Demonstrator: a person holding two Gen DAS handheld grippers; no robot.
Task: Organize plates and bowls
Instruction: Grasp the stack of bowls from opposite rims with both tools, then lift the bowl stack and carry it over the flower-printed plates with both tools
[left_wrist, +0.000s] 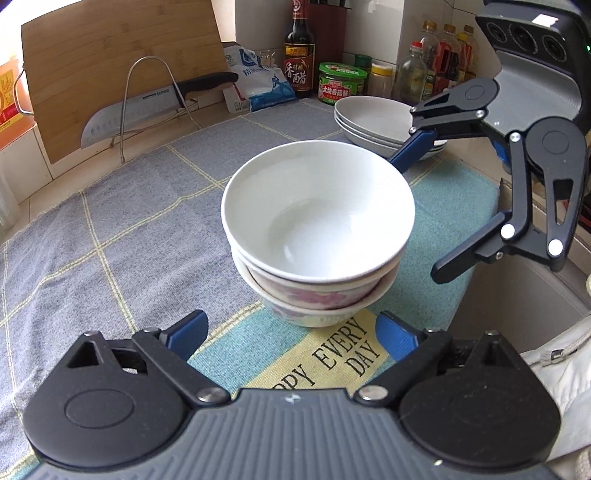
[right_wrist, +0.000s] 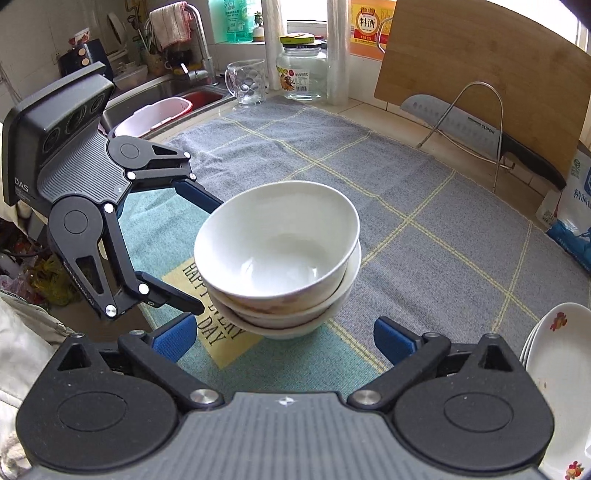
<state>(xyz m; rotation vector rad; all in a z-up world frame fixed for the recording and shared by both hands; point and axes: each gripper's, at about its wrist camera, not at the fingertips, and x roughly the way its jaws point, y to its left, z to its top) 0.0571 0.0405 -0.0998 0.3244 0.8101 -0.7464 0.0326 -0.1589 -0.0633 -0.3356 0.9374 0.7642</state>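
Bowl stack (left_wrist: 317, 236) sits nested on surface w/ both tools released, nothing gripped: left tool (left_wrist: 291, 334), right tool (right_wrist: 284, 338). Bowls look done; next I'd tidy plates (left_wrist: 373, 123), needing a rim grip.

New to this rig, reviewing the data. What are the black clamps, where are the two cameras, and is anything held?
No robot arm here: a person holds a two-finger tool in each hand, each with a fisheye camera looking along its fingers. The left tool fills the bottom of the left view; the right tool does the same in the right view, and each view also shows the other tool from the side. Between them, a stack of bowls stands on a mat. A stack of plates sits behind, with a knife on a rack. Both tools are open; nothing is held.
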